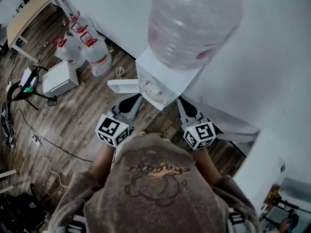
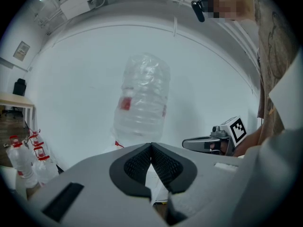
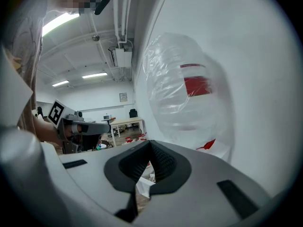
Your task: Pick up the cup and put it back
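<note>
The left gripper (image 1: 129, 104) and right gripper (image 1: 187, 108) are held at centre frame with jaws clenched on nothing. What may be the cup (image 1: 152, 91) is seen on the dispenser (image 1: 170, 79) ledge between them: awaiting lifting or already returned. Knocking it is to be avoided.

Bottle (image 1: 194, 23) cut off by head view's top edge and hiding most of dispenser (image 1: 163, 79); left gripper (image 2: 151, 149) and right gripper (image 3: 150, 145) bodies block their views' lower halves; tiny round floor thing (image 1: 119, 71) unidentifiable; desk (image 1: 29, 13) cropped.
</note>
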`<state>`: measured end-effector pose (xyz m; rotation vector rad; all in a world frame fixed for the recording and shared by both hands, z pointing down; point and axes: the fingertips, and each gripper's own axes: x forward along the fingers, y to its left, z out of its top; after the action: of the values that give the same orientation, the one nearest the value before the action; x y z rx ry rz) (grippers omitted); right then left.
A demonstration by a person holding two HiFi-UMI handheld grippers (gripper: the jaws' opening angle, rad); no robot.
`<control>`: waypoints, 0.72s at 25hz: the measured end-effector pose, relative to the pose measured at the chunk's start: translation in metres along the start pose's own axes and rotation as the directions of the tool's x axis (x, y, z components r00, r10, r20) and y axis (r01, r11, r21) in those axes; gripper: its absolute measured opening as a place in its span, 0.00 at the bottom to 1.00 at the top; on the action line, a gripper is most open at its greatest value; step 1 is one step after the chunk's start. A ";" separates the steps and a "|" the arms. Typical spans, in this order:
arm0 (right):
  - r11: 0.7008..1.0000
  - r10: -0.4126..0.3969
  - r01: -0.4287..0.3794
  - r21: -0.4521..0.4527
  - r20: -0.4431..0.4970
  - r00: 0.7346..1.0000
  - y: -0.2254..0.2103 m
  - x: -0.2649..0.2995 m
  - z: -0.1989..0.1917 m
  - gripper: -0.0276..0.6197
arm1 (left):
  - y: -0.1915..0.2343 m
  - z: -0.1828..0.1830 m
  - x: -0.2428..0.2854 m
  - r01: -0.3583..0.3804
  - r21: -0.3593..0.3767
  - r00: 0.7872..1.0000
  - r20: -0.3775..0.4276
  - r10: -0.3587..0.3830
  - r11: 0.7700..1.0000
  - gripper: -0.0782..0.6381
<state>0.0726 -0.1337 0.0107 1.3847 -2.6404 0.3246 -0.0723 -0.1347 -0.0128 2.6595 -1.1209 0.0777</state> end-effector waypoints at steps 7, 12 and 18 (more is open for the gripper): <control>0.999 -0.035 0.035 0.011 0.006 0.999 -0.018 -0.005 -0.013 0.05 | 0.001 -0.020 0.013 -0.022 0.013 1.000 0.008 0.022 1.000 0.11; 0.999 -0.043 0.044 0.029 -0.009 0.999 -0.022 -0.008 -0.029 0.05 | 0.009 -0.039 0.008 -0.059 0.005 0.998 -0.006 0.059 0.998 0.11; 0.998 -0.045 0.045 0.038 -0.002 0.999 -0.023 -0.010 -0.038 0.05 | 0.013 -0.049 0.006 -0.088 -0.015 0.996 0.011 0.088 0.996 0.11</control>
<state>0.0978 -0.1284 0.0476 1.4523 -2.6110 0.3715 -0.0751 -0.1350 0.0376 2.6008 -1.2372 0.0697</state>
